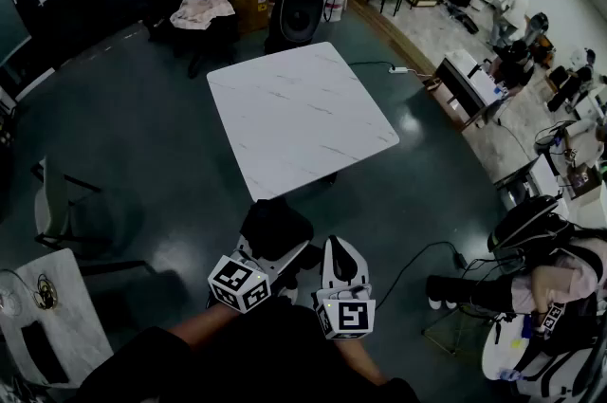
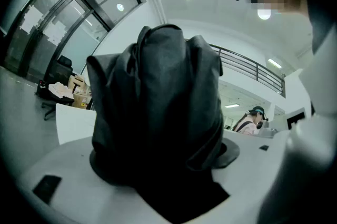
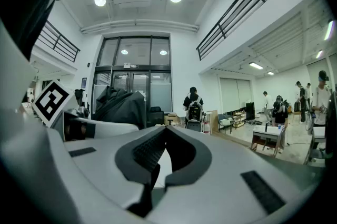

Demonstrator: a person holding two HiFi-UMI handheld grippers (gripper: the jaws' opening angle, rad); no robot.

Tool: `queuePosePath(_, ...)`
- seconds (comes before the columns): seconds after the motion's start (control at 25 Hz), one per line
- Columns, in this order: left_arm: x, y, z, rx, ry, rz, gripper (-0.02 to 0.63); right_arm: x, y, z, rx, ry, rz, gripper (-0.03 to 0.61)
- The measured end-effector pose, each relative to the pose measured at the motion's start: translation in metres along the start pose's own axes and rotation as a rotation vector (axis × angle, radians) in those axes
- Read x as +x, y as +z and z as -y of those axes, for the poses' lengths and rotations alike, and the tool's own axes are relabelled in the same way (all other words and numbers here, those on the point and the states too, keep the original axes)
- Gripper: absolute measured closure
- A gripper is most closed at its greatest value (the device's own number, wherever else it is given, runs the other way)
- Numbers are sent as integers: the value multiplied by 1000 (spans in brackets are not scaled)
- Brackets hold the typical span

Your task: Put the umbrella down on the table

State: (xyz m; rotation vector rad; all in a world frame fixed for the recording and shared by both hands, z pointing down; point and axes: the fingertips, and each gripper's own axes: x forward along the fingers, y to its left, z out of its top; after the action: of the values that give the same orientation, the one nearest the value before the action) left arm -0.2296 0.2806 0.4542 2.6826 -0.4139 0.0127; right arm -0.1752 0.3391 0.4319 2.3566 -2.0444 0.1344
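In the head view the black folded umbrella (image 1: 275, 226) sits between the jaws of my left gripper (image 1: 273, 249), low in the frame and just short of the near corner of the white marble table (image 1: 303, 112). The left gripper view is filled by the umbrella's bunched fabric (image 2: 158, 107), on which the left gripper (image 2: 163, 165) is shut, its jaws wide apart. A white slab of the table (image 2: 73, 120) shows behind at the left. My right gripper (image 1: 341, 249) is close beside it, held level. In the right gripper view the right gripper (image 3: 164, 133) is shut with nothing in it, and the umbrella (image 3: 120, 107) shows at the left.
Beyond the table's far edge stands a big black speaker (image 1: 302, 8), with a chair draped in cloth (image 1: 201, 12) to its left. A chair (image 1: 57, 202) and a small marble table (image 1: 57, 320) are at my left. A seated person (image 1: 560, 283) and desks are at the right.
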Motion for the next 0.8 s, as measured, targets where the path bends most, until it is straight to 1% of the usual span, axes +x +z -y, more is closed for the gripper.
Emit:
queuePosePath(0.12,8,6,10,15,0,18,250,-4,9,9,-30,2,11,563)
queuePosePath(0.24,11,4,15,21,7,22,250,-10,9,17,-23,-11,22,563)
queuePosePath(0.4,8,-2,15,17,21,15,250,-21,-4,24,46,-28,20,563)
queuePosePath(0.56,7,-5,8,9,57,-4,250,-22,-22,38,112,-48,-24,561)
queuePosePath(0.68,12,-9,1,-2,69,-20,250,-16,-24,47,124,-51,-28,561)
queuePosePath(0.8,26,-10,-7,-17,65,-37,250,-9,-18,57,108,-54,-21,561)
